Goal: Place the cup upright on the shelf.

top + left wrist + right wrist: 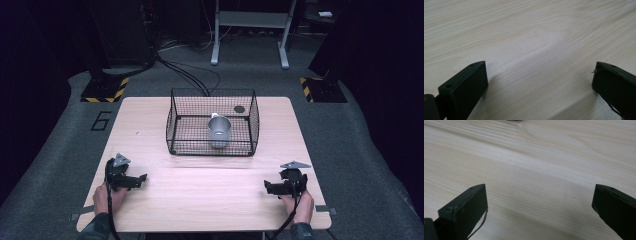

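Metal cup (219, 131) upright in wire basket (212, 102), contained; left claw (142, 179), right claw (267, 187): wide open, empty, parked on surface (200, 195).

The right gripper (540, 195) looks along its own two black jaws, which rise from the bottom corners and stand wide apart with nothing between them. Beneath and ahead of them lies the pale wooden table (544, 157), its grain running in long streaks across the picture. A thin dark wire loops down beside the jaw on the picture's left. Soft shadow falls on the wood near both jaws.
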Demonstrator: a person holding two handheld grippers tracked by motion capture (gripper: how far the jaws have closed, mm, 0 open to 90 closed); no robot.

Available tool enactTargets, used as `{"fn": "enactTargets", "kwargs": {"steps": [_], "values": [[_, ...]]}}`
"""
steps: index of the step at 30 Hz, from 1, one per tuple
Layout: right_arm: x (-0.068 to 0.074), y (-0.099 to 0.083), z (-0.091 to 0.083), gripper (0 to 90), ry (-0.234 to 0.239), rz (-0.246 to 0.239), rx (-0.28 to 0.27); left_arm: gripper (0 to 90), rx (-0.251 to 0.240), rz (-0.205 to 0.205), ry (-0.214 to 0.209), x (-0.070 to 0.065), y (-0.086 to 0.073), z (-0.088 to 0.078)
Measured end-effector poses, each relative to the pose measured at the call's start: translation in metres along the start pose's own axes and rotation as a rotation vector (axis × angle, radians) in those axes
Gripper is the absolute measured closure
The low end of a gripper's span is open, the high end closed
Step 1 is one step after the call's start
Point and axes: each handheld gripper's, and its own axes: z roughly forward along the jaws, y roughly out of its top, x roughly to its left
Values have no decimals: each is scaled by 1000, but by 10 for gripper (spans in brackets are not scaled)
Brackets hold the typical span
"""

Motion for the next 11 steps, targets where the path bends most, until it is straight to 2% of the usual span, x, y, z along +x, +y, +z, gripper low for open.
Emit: {"fn": "enactTargets", "kwargs": {"steps": [2,4,7,8,11], "values": [[-4,-5,4,0,-20,21,7,1,1,-1,-1,0,0,0],[-8,-9,7,0,-22,20,4,1,0,-1,-2,0,0,0],[-11,-13,12,0,-36,12,8,1,0,-1,-2,0,0,0],[-11,-14,13,0,-52,-3,2,1,0,0,0,0,0,0],[-12,-16,15,0,-50,-14,-32,1,0,0,0,0,0,0]]}}
